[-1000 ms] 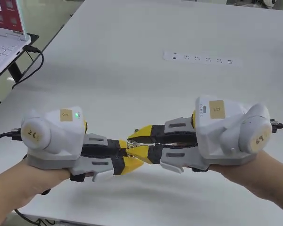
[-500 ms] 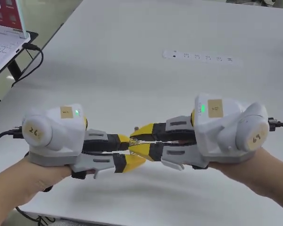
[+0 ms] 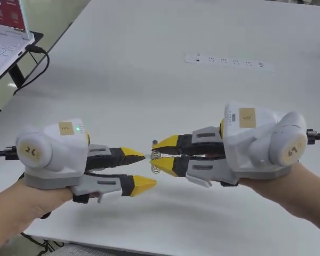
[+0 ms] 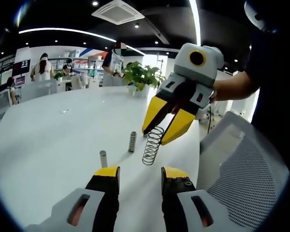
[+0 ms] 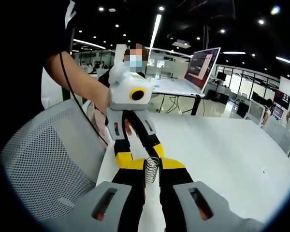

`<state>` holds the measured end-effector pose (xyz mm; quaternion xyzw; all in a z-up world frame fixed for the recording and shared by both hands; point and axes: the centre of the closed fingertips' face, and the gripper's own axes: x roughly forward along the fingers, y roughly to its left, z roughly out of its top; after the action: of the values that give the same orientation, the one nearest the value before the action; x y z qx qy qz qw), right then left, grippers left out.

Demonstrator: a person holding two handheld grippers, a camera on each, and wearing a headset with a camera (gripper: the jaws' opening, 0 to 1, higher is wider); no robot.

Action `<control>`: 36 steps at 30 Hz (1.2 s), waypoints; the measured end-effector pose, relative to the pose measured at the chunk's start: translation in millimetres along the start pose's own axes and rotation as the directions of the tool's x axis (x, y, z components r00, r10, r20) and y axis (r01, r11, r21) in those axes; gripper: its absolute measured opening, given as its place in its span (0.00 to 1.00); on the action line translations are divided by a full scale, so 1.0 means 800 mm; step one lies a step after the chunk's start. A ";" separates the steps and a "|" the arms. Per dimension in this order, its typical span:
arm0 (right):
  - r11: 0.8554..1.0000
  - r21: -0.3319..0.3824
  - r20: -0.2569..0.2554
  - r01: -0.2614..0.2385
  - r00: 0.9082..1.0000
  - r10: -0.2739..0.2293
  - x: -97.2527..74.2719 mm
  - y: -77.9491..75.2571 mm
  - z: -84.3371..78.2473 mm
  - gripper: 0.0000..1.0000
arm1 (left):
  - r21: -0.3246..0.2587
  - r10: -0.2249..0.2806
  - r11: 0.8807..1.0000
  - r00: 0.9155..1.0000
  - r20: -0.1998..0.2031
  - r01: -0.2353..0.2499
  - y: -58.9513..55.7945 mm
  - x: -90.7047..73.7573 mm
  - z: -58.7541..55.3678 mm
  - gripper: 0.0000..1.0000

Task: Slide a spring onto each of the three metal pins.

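My right gripper (image 3: pixel 159 153) is shut on a loose coil spring (image 3: pixel 156 160), and the coil hangs out past its yellow tips. The same spring (image 4: pixel 153 145) dangles from the right gripper (image 4: pixel 165 126) in the left gripper view, above the white table. My left gripper (image 3: pixel 145 169) faces it from the left, open, with nothing between its jaws and a small gap to the spring. Beyond my left gripper (image 4: pixel 140 173), one pin carries a spring (image 4: pixel 132 141) and a bare metal pin (image 4: pixel 103 158) stands nearer. In the right gripper view the spring (image 5: pixel 152 170) stands upright between my right gripper (image 5: pixel 152 166).
A white power strip (image 3: pixel 229 63) lies further back on the table. A laptop (image 3: pixel 2 32) and a black cable (image 3: pixel 40 58) are off the table's left side. A grey mesh chair (image 5: pixel 43 154) stands behind the person. People stand in the background.
My left gripper has opened and drawn back to the left, away from the spring. The right gripper still holds the spring and has barely moved.
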<state>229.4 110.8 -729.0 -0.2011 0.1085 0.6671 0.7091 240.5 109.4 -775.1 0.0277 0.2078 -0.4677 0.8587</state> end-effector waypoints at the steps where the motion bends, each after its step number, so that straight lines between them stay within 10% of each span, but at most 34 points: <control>1: 1.000 0.001 -0.001 0.002 1.000 -0.002 0.000 0.000 -0.001 0.07 | -0.007 0.011 1.000 1.000 -0.002 -0.011 0.003 -0.001 -0.002 0.27; 36: 0.997 0.032 -0.044 0.074 0.996 -0.072 -0.016 -0.021 -0.027 0.07 | -0.039 0.187 0.981 0.982 -0.028 -0.188 0.047 -0.031 -0.022 0.81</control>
<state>247.4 89.3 -740.5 -0.2073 0.1276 0.6343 0.7338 253.0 154.5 -787.4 0.0349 0.2244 -0.3798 0.8968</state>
